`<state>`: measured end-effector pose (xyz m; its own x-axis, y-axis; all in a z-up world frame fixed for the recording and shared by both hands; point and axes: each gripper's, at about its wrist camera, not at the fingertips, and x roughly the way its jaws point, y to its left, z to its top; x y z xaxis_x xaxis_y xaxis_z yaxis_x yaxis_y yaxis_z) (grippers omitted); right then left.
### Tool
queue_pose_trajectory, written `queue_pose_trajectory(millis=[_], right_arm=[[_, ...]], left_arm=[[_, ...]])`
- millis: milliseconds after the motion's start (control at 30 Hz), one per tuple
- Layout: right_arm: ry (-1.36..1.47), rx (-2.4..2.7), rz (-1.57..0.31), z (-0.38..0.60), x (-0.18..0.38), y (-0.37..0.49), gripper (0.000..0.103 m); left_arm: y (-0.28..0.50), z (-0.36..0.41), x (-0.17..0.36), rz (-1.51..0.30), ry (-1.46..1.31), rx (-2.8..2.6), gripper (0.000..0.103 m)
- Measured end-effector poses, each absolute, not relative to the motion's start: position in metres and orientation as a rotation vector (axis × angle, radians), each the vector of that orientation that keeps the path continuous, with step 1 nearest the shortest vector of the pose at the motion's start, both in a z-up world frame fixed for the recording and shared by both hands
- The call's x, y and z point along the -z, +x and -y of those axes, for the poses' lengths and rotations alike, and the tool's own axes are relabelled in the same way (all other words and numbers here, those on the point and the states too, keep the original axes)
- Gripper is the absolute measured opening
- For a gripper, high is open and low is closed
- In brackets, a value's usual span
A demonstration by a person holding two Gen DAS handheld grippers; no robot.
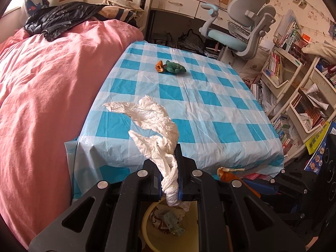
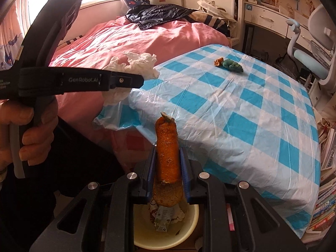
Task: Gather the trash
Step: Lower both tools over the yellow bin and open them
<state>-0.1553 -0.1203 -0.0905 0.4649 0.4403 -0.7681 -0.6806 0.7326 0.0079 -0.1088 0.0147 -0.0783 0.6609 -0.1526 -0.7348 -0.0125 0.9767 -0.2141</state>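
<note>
Cluttered child's bedroom, pink duvet [image 1: 48, 79] on the bed at one side, grey desk chair [image 1: 245, 27] and bookshelves [image 1: 294, 79] beyond; low table under a blue-and-white checked tablecloth [image 1: 189, 109] in the middle. Left gripper [image 1: 169, 180] is clamped on a crumpled white tissue [image 1: 155, 124], most of which fans out above the jaws while a twisted tail hangs below them; right gripper [image 2: 168, 168] is pinched on a strip of orange peel [image 2: 167, 153] standing upright between its blue pads. Both sit off the near edge of the table, over a pale yellow bin [image 2: 189, 229] on the floor; bin already holds wrappers and scraps of paper. Still on the cloth, towards the far side: a smaller piece of orange peel [image 1: 159, 66] touching a crumpled green scrap [image 1: 175, 67], exact material unclear. Judged step: drop-off, both loads carried to the bin and not yet released. Next move calls for opening the jaws with each load square above the bin mouth; tissue is light and spread wide, so it may snag on a pad or drift outside the rim; then back to the far pair.
</note>
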Motion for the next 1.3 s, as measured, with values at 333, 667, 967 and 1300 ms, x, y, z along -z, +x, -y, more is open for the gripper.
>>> queue_pose_trajectory(millis=[333, 667, 967, 1300], right_arm=[[-0.310, -0.693, -0.887, 0.128, 0.109, -0.180, 0.023], [-0.300, -0.661, -0.922, 0.135, 0.119, -0.186, 0.023], [-0.296, -0.603, -0.967, 0.144, 0.131, -0.188, 0.023], [-0.283, -0.590, -0.999, 0.148, 0.138, -0.188, 0.024]], left_arm=[[-0.121, -0.002, 0.089, -0.878, -0.168, 0.095, 0.010], [-0.133, 0.010, 0.100, -0.913, -0.133, 0.115, 0.010], [-0.141, 0.016, 0.107, -0.941, -0.117, 0.128, 0.010], [-0.146, 0.022, 0.119, -1.002, -0.108, 0.142, 0.018]])
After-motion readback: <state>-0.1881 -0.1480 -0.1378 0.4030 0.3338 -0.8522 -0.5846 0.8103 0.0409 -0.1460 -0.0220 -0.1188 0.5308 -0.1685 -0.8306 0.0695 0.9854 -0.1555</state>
